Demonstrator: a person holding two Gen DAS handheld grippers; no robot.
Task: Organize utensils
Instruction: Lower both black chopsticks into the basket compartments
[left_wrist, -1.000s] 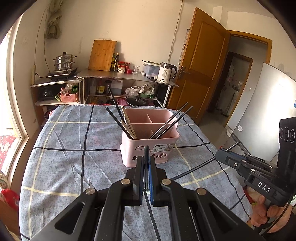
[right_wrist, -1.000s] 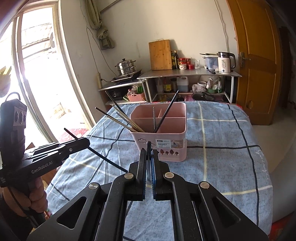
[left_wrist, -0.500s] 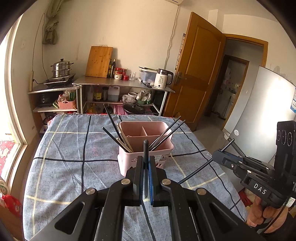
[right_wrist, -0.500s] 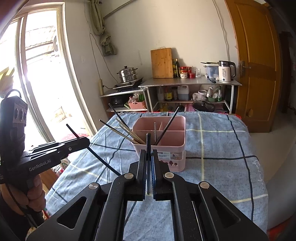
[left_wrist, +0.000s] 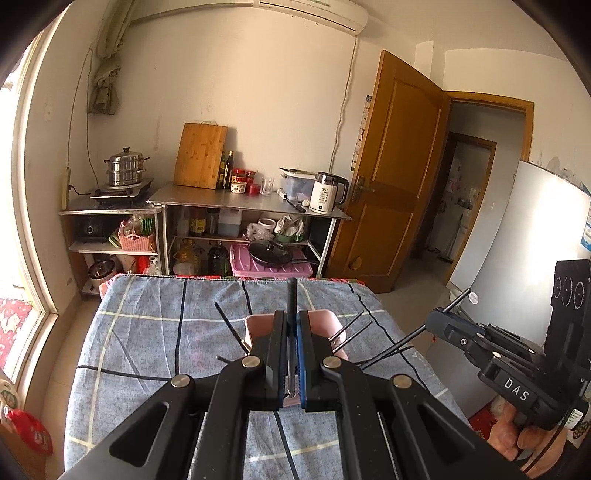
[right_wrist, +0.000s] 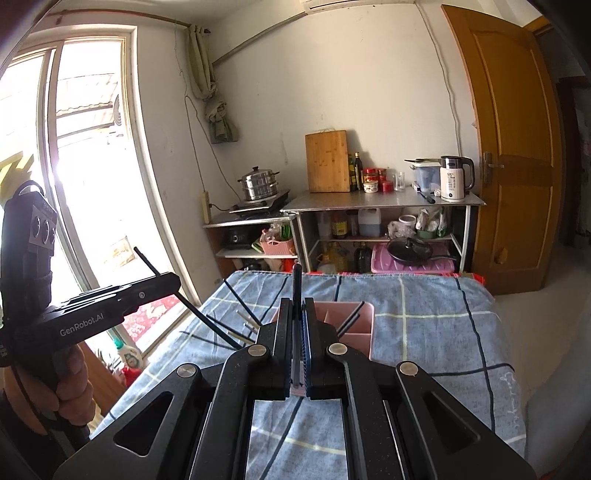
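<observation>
Gripping slim, seemingly plastic black chopsticks (left_wrist: 291, 299).

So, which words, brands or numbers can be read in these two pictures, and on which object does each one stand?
"DAS": side of the right gripper.
"GenRobot.AI": side of the left gripper.
"55": display of the white kettle; the small mark after it is blurred.
Label on the pink utensil basket: hidden.
Bottle labels on the shelves: too small to read.
</observation>
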